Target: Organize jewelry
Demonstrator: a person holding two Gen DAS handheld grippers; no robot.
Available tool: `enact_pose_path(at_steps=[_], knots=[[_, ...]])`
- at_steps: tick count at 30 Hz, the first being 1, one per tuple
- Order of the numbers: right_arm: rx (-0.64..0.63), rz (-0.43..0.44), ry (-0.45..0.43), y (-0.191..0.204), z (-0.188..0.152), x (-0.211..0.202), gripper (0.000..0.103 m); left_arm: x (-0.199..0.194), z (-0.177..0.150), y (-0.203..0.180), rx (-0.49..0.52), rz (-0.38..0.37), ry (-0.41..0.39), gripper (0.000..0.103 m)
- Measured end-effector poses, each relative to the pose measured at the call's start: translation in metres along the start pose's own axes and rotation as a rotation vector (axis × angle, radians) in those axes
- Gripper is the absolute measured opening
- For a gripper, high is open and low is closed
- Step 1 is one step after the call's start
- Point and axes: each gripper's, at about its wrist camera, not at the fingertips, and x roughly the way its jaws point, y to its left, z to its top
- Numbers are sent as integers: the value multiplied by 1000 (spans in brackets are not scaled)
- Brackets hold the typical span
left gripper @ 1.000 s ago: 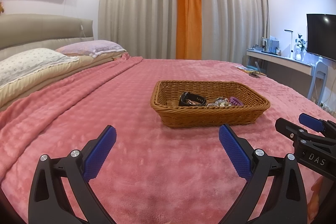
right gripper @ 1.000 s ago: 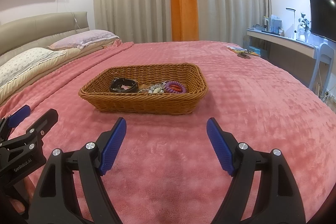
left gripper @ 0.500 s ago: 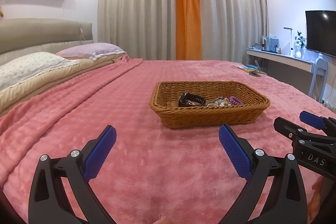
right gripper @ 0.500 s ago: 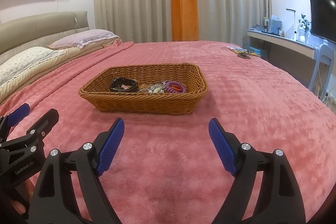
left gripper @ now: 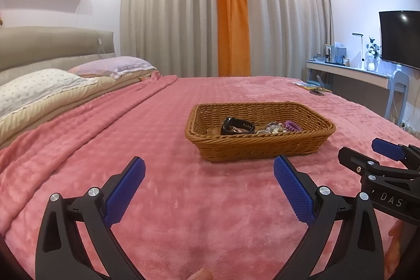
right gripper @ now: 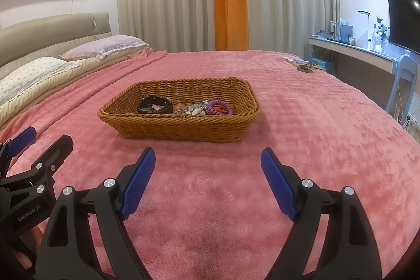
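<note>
A brown wicker basket (left gripper: 262,146) (right gripper: 183,126) stands on the pink bed. Inside lie a black watch (left gripper: 237,125) (right gripper: 155,104), a tangle of silvery jewelry (left gripper: 273,128) (right gripper: 194,109) and a purple coil bracelet (left gripper: 292,126) (right gripper: 219,108). My left gripper (left gripper: 209,167) is open and empty, above the blanket short of the basket. My right gripper (right gripper: 207,156) is open and empty, also short of the basket. Each gripper shows at the edge of the other's view.
The pink blanket (left gripper: 157,138) covers the whole bed. Pillows (left gripper: 39,88) and a headboard lie at the left. A booklet and small dark items (right gripper: 302,63) sit at the bed's far right corner. A desk (right gripper: 367,54), chair and TV stand at the right.
Both grippers have risen and tilted slightly, so the basket sits a little lower in view. The right gripper has opened a little wider. Nothing was picked up.
</note>
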Motion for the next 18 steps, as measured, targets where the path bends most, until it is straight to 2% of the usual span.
enact_pose_path(at_steps=[10, 18], knots=[[-1, 0, 0, -1, 0, 0, 79, -1, 1, 0, 4, 18, -24, 96], [-1, 1, 0, -1, 0, 0, 79, 1, 0, 3, -6, -1, 3, 96]])
